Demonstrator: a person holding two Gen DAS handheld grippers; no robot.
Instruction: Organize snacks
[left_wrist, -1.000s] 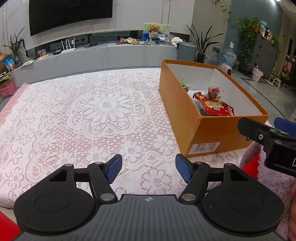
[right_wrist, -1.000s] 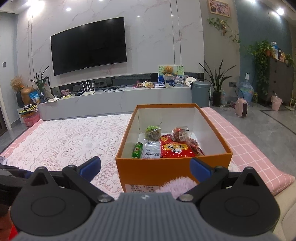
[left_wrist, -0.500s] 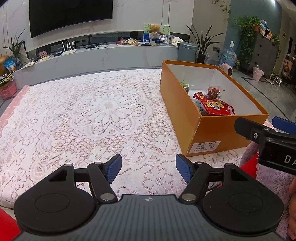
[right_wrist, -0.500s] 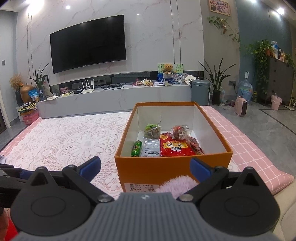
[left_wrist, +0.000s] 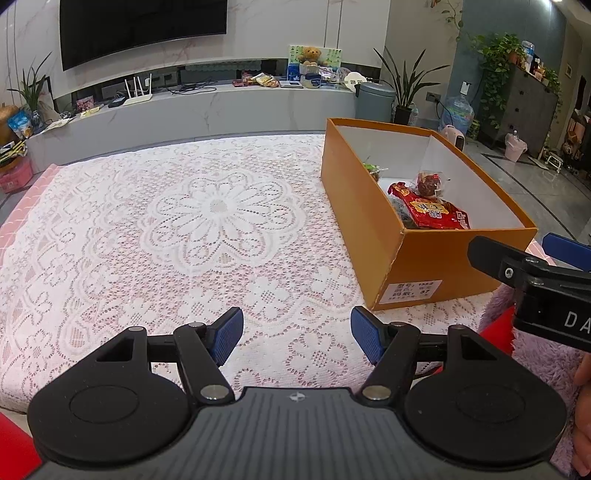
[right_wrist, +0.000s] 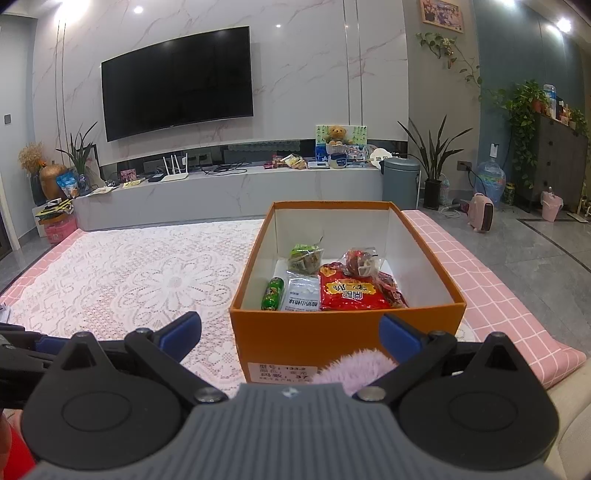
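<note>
Five snacks (right_wrist: 354, 293) fill one orange box (right_wrist: 343, 334) (both grippers' fingers (left_wrist: 228, 334) spread, empty).

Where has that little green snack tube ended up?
In the right wrist view, the green snack tube lies inside the orange box, against its left wall, beside a white packet.

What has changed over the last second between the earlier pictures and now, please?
Very little. The left gripper has tilted up slightly, so the orange box and lace tablecloth sit a bit lower in its view. The right gripper barely shifted. Nothing was taken hold of or let go: both sets of jaws stay open and empty, and the red snack bag and other snacks lie in the box as before.
</note>
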